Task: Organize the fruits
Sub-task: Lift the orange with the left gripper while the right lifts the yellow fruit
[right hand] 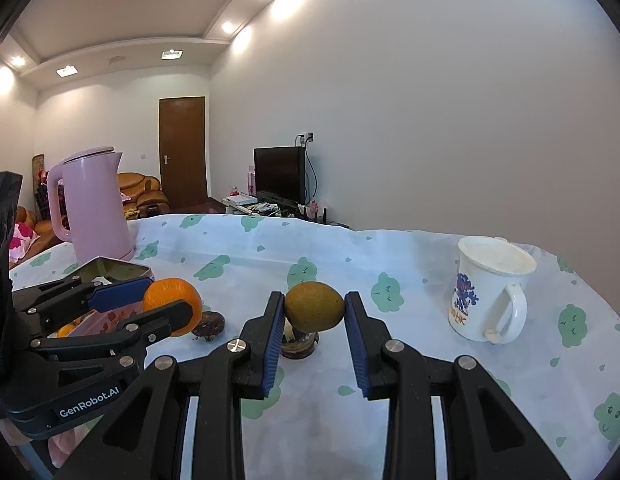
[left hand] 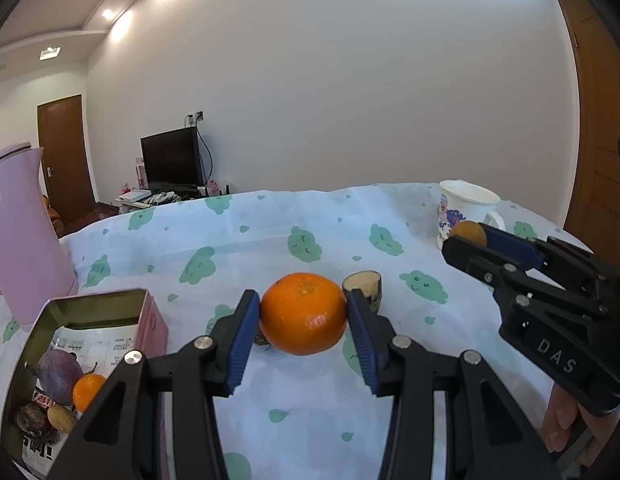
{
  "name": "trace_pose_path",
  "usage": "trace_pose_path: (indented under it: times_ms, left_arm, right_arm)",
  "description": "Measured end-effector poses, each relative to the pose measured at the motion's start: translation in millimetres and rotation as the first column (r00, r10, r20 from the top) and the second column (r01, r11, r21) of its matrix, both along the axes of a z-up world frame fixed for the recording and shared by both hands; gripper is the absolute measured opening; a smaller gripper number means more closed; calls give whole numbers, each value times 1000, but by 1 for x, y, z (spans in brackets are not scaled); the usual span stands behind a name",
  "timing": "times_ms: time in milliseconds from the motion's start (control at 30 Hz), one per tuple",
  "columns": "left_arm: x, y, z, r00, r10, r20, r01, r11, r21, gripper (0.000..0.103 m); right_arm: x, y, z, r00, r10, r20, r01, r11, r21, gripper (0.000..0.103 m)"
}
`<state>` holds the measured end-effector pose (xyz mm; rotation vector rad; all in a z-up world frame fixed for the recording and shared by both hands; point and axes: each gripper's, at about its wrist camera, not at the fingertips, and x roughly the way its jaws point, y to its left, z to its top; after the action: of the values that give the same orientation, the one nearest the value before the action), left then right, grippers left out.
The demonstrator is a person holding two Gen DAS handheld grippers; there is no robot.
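My left gripper (left hand: 303, 314) is shut on an orange mandarin (left hand: 303, 312) held above the tablecloth; it also shows in the right wrist view (right hand: 174, 306). My right gripper (right hand: 314, 306) is shut on a brownish-green round fruit (right hand: 314, 306), also seen in the left wrist view (left hand: 467, 233). An open pink tin box (left hand: 90, 312) at the lower left holds a purple fruit (left hand: 60, 376), a small orange (left hand: 88, 390) and other small fruits. A cut half fruit (left hand: 363, 282) and a dark half fruit (right hand: 209, 323) lie on the table.
A pink kettle (right hand: 96, 208) stands at the table's far left behind the tin box (right hand: 114, 270). A white printed mug (right hand: 489, 288) stands at the right. The table is covered by a white cloth with green prints (right hand: 389, 360).
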<state>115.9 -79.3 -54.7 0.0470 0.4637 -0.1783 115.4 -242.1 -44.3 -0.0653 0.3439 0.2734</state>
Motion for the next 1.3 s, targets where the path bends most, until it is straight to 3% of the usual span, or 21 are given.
trace_pose_path:
  times_ms: [600,667,733,967,1000,1033,1067,1133,1300]
  left_arm:
    - [-14,24,-3,999,-7,-42,4,998,-61,42]
    - [-17,30,-3,999,-8,-46,5,997,-72,37]
    - [-21,35,-3,999,-14,-46,10,997,-79,22]
    - [-21,52,-7,995,-31,-93,18,990,-137,23]
    - [-19,51,-8,994,-39,-103,25,990,-140,28]
    - [-17,48,-9,992,-56,-115,39,990,-138,41]
    - [-15,47,-10,991,-54,-122,38,991,-129,61]
    - [-15,47,-10,991,-45,-123,30,992,-122,82]
    - [-20,64,-2,990,-47,-129,26,987,-160,82]
  right_arm:
    - [-15,24,-1,998,62,-20,-62,998,-13,32]
    - [-17,28,-2,997,71,-19,-72,997,-18,32]
    - [-20,34,-2,996,84,-20,-84,996,-23,32]
    - [-22,51,-3,995,96,-32,-97,994,-43,32]
    - [-20,50,-3,995,88,-37,-89,995,-40,32]
    - [-19,48,-4,996,80,-44,-81,996,-31,32]
    - [-18,46,-3,996,77,-47,-78,997,-22,32]
    - [-17,41,-3,996,75,-52,-75,997,3,32]
    - [-18,33,-3,996,78,-41,-77,997,32,32]
